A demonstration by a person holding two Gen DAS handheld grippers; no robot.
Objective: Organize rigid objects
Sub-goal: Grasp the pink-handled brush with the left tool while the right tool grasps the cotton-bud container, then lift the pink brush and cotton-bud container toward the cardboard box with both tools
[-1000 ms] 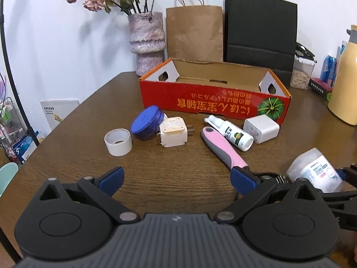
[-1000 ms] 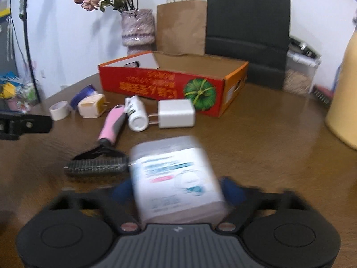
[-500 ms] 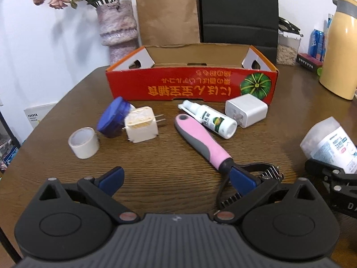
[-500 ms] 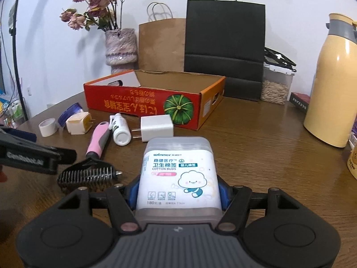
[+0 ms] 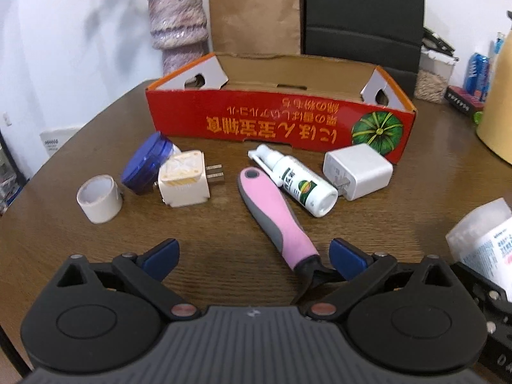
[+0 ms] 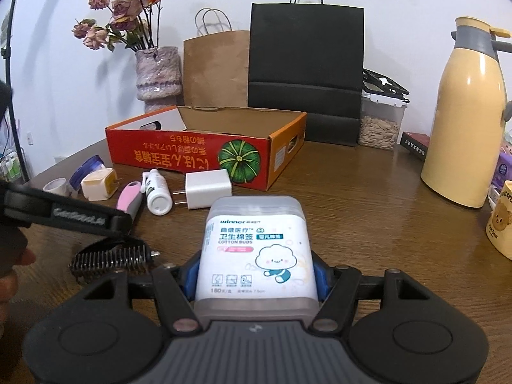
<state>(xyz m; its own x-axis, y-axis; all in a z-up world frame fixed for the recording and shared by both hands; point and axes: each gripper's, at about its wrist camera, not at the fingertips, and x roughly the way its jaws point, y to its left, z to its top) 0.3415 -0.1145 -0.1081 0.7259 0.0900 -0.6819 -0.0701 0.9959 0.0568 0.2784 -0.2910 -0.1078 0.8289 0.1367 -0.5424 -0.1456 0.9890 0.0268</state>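
On the brown wooden table (image 5: 224,243), the loose items lie in a row in front of the red cardboard box (image 5: 278,121), which sits open-topped with its printed side facing the grippers. Farthest left is a small roll of white tape (image 5: 99,199), standing on its edge face. Just beside it lies a blue-lidded jar (image 5: 145,168) tipped on its side, touching a cream plug adapter (image 5: 185,179) whose prongs point right. Next comes the pink-and-grey pet brush (image 5: 272,217), its handle angled toward the box and its toothed head (image 6: 112,257) nearest the grippers. A white spray bottle (image 5: 294,179) lies alongside the handle, close to it, and a white charger block (image 5: 358,170) rests just right of the bottle, near the box's pumpkin picture.

The left gripper (image 5: 252,252) hangs low over the table with its blue pads spread wide and nothing between them; the neck of the brush lies just inside the right-hand pad. In the right wrist view its dark finger (image 6: 64,214) crosses above the brush.

Further right, the right gripper (image 6: 256,275) is clamped on a clear cotton bud box (image 6: 256,249), its blue pads pressing both sides, held off the table short of the cardboard box. Behind stand a vase of dried roses (image 6: 156,76), a brown bag (image 6: 217,67), a black bag (image 6: 304,70) and, far right, a yellow thermos (image 6: 464,121).
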